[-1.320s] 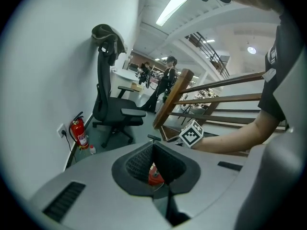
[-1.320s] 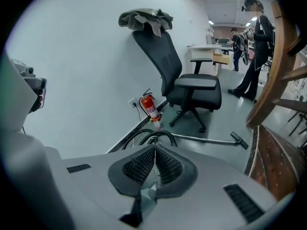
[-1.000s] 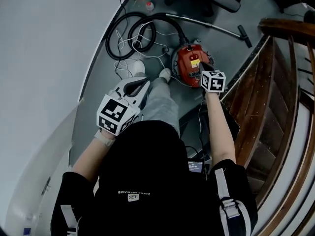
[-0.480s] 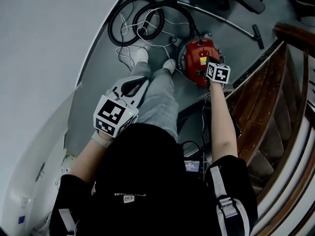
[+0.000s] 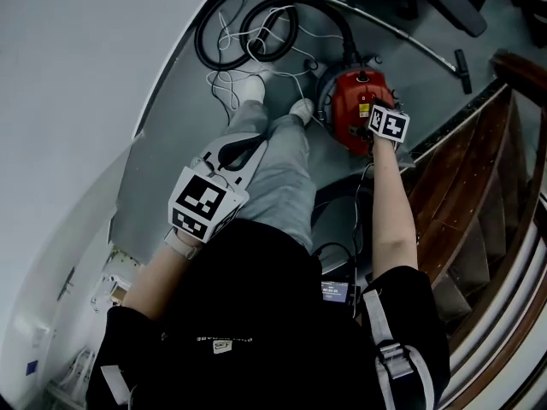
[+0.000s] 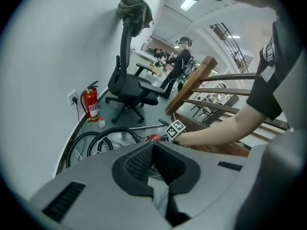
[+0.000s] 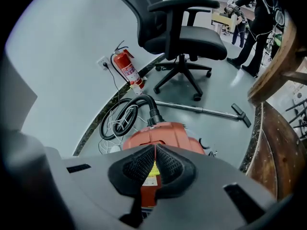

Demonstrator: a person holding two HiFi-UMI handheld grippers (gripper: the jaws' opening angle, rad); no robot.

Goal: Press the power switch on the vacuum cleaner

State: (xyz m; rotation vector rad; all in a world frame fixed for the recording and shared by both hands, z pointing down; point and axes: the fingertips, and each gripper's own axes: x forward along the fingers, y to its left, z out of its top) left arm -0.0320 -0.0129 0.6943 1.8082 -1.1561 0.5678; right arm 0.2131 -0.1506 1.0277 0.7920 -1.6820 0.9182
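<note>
Here, the right claw [image 5: 377,131] reaches down to the red vacuum cleaner [image 5: 352,101], which sits on the floor at the far right. Its jaws are together, probably so the blunt tip can press the switch. The left claw [image 5: 229,154], also closed and empty, hangs above the knee, unneeded. Only the right gripper view shows the tip lined up with a yellow label [image 7: 154,169]. Only the head view shows the shoes [image 5: 301,108] just left of the machine.

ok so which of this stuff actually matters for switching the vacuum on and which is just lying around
For the job:
vacuum cleaner
right gripper, shut, pointed at its red top

Just lying about:
office chair
fire extinguisher
metal tube on the floor
hose
left gripper, shut and idle
</note>
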